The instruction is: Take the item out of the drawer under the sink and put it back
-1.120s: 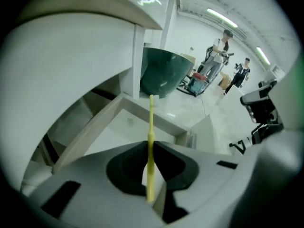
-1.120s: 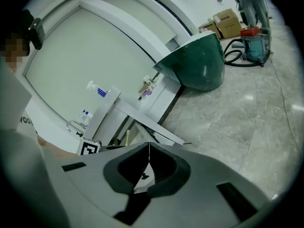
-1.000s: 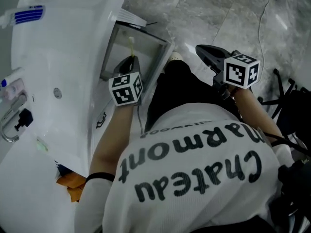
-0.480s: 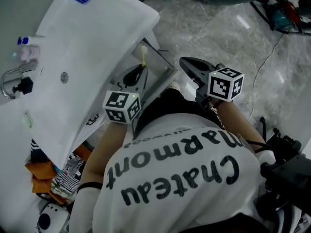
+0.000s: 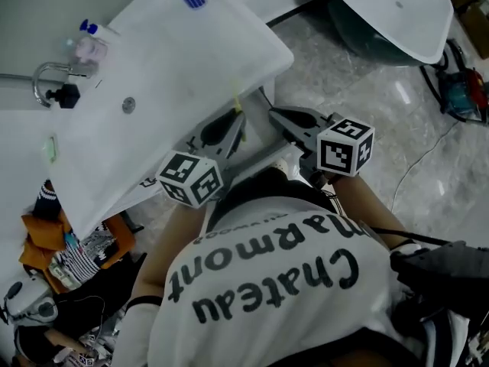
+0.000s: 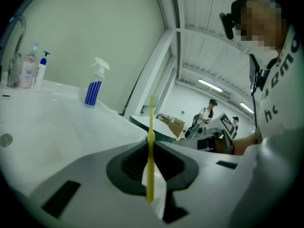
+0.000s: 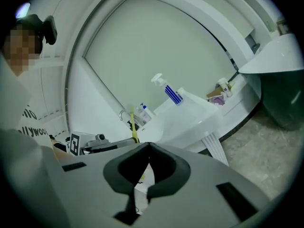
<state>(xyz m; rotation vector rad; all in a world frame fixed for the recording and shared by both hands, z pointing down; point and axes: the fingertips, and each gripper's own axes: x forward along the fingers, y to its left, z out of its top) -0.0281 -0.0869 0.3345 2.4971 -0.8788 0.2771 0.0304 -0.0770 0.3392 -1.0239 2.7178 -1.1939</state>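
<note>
Where the left hand-held gripper point(image 6: 151, 140) pinches it, the yellow stick point(image 6: 151, 114) stands slim.

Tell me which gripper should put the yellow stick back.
Left. The left gripper is shut on the yellow stick, right beside the sink. The right gripper is shut with nothing between its jaws.
</note>
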